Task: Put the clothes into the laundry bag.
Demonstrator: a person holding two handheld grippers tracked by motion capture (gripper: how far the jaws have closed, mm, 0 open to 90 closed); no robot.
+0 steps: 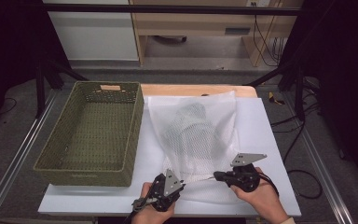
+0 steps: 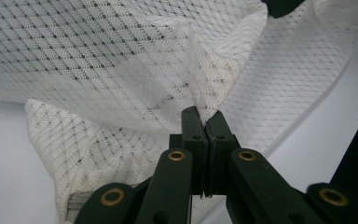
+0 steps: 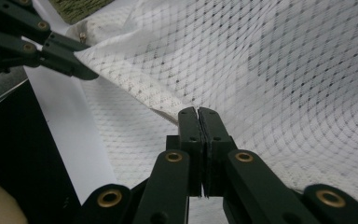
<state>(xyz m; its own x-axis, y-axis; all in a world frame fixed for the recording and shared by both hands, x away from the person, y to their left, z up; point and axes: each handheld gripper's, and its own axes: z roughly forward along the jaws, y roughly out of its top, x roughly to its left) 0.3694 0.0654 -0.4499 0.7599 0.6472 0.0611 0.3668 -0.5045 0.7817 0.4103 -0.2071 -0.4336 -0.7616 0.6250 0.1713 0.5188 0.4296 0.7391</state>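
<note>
White mesh bag (image 1: 193, 135): a see-through laundry-type net bag lying on the white sheet (image 1: 261, 126) that covers the table, just right of the basket; its near edge is lifted off the sheet and pulled taut between the two grippers.
Bag contents: a pale, bunched mass of cloth shows through the mesh in the bag's far half; what it is cannot be told.
Left hand (image 1: 151, 212): comes in at the near table edge below the bag's near-left corner, wrapped round the left gripper (image 1: 182, 184), which points right and slightly away.
Left gripper grip: in the left gripper view the two black jaws are pressed together with a fold of mesh pinched between their tips.
Right hand (image 1: 261, 196): at the bag's near-right corner, palm under the right gripper (image 1: 216, 176), which points left toward the other gripper.
Right gripper grip: in the right gripper view the jaws are clamped together on the bag's hemmed edge; the left gripper's jaw tips bite the same edge farther along.
Wicker basket (image 1: 93, 130): olive-green, rectangular, woven, touching the bag's left side; nothing lies inside it.
Basket label (image 1: 110, 87): a small tan tag on the far rim; any writing is too small to read.
</note>
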